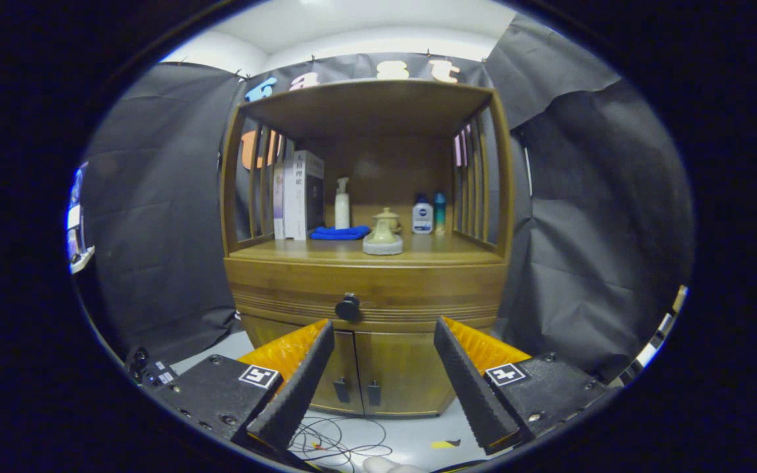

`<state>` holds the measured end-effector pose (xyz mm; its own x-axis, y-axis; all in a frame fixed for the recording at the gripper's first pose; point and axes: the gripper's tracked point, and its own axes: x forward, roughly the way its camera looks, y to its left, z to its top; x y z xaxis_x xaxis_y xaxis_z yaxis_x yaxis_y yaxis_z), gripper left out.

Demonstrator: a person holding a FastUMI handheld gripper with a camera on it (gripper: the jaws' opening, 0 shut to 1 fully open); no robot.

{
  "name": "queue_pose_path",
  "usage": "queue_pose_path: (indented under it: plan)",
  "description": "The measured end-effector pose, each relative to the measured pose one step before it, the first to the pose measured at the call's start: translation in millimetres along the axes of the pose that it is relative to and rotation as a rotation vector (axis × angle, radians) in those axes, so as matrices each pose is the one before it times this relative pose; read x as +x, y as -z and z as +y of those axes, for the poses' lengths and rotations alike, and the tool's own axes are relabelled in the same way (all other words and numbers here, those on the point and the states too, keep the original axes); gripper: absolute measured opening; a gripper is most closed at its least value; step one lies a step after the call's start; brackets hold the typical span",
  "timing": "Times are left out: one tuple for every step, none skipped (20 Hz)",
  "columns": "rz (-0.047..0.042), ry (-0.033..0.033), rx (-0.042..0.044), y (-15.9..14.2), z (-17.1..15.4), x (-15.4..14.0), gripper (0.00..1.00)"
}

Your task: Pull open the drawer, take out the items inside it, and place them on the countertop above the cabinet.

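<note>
A wooden cabinet (365,309) stands ahead of me against the black cloth wall. Its drawer (418,299) is shut, with a round dark knob (347,307) on its front, just beyond and slightly left of the gap between my fingers. Above the drawer lies the countertop (444,253), under a slatted shelf roof. My gripper (384,332) is open, with nothing between its fingers, still some way short of the cabinet.
On the countertop stand books (299,195), a pump bottle (342,203), a folded blue cloth (340,232), a pale teapot on a round base (383,235) and two small bottles (429,213). Two lower doors (378,371) sit under the drawer. Loose cables (332,443) lie on the floor.
</note>
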<state>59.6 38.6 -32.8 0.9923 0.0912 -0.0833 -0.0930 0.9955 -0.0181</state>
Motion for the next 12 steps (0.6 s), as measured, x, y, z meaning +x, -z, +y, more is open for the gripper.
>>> queue_pose_path:
  plan:
    - [-0.01585, 0.00833, 0.00958, -2.25, -4.91, -12.56, 1.00]
    - [-0.01315, 0.00625, 0.00831, -2.40, -3.57, -11.10, 1.00]
    - [-0.00763, 0.00328, 0.00344, -1.28, -3.56, -9.83, 0.99]
    - [-0.00681, 0.00509, 0.00138, -1.60, -4.18, -7.04, 0.99]
    - [-0.00394, 0.00504, -0.00023, -1.62, -3.90, -6.74, 0.99]
    - [-0.00982, 0.01051, 0.00037, -2.12, -4.57, -5.07, 1.00]
    - [-0.00700, 0.01254, -0.00022, -1.89, -4.55, -4.81, 0.99]
    - [-0.01279, 0.01215, -0.00097, -2.45, -4.06, -1.98, 0.99]
    - [-0.00296, 0.00787, -0.00238, -0.04, -2.49, -2.22, 0.99]
    - [0.00283, 0.00430, -0.00220, 1.61, -2.17, -0.26, 0.99]
    - [0.00359, -0.00067, 0.00432, 1.21, -0.91, -0.98, 0.99]
    - [0.00754, 0.00045, 0.00752, 1.76, -0.81, -0.51, 0.99]
